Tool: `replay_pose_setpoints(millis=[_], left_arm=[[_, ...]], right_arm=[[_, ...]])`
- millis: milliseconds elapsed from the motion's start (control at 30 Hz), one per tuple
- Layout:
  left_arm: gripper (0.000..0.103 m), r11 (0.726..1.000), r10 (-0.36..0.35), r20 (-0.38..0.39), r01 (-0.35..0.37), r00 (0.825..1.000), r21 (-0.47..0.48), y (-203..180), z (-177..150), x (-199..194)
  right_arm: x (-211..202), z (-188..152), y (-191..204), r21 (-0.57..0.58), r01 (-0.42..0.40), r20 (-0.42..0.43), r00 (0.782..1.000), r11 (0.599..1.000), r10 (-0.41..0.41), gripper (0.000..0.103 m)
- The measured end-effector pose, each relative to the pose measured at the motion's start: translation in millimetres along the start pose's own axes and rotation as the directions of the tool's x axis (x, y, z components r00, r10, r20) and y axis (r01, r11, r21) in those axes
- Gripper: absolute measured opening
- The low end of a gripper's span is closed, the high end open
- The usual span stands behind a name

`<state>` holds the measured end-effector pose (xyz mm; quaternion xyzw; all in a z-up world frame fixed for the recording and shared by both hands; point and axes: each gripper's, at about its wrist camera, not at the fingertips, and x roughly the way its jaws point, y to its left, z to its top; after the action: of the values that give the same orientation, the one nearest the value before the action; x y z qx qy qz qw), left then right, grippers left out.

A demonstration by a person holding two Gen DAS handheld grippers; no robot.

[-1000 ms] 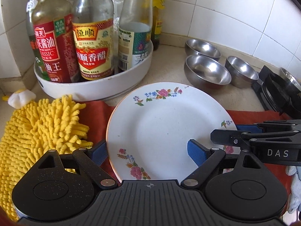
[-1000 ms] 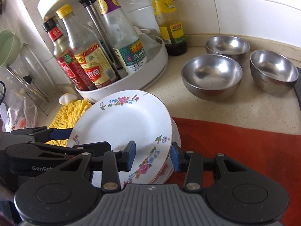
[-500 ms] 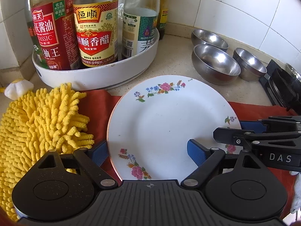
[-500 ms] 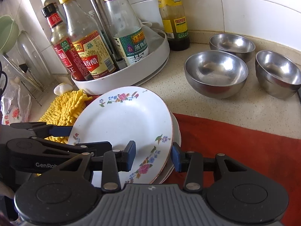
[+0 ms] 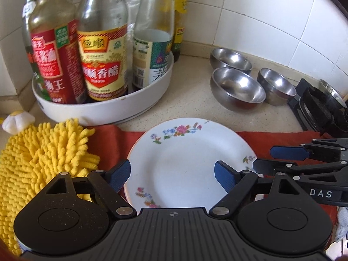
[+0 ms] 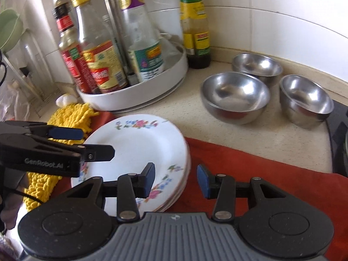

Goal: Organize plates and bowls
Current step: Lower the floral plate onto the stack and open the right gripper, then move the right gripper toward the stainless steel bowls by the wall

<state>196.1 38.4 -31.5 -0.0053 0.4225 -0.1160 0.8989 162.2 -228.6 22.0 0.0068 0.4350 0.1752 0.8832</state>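
Observation:
A stack of white floral plates (image 6: 134, 150) lies flat on a red cloth (image 6: 250, 169); its top plate also shows in the left wrist view (image 5: 184, 163). My right gripper (image 6: 176, 180) is open, its jaws straddling the stack's right rim without touching it. My left gripper (image 5: 173, 176) is open and empty above the plate's near side. Three steel bowls (image 6: 236, 96) stand apart on the counter behind the cloth, also seen in the left wrist view (image 5: 237, 89).
A white turntable (image 5: 104, 108) holding sauce bottles stands at the back left. A yellow chenille mitt (image 5: 41, 161) lies left of the plates. A black stove burner (image 5: 319, 111) is at the right. Tiled wall behind.
The right gripper opened and let go of the tilted top plate, which now lies flat on the stack. Both grippers drew back and up a little.

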Motion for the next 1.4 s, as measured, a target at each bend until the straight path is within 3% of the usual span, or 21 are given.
replay_pose_setpoints(millis=[167,767,1400], left_arm=[[0.092,0.999,-0.020,0.003,0.020,1.000,0.038,-19.8,11.8,7.9],[0.099,0.994,0.077,0.035,-0.079,0.996,0.074,-92.7,81.8,48.2],[0.097,0.993,0.084,-0.072,-0.078,0.994,0.089,-83.6,119.5,115.4]], right_arm=[[-11.1,4.5,-16.2,0.001,0.039,0.014,0.999,0.999,-0.039,0.041],[-17.5,69.2,-106.4,0.026,0.083,0.008,0.996,0.996,-0.084,0.041],[53.8,90.7,-136.4,0.184,0.011,-0.095,0.996,0.983,0.007,0.041]])
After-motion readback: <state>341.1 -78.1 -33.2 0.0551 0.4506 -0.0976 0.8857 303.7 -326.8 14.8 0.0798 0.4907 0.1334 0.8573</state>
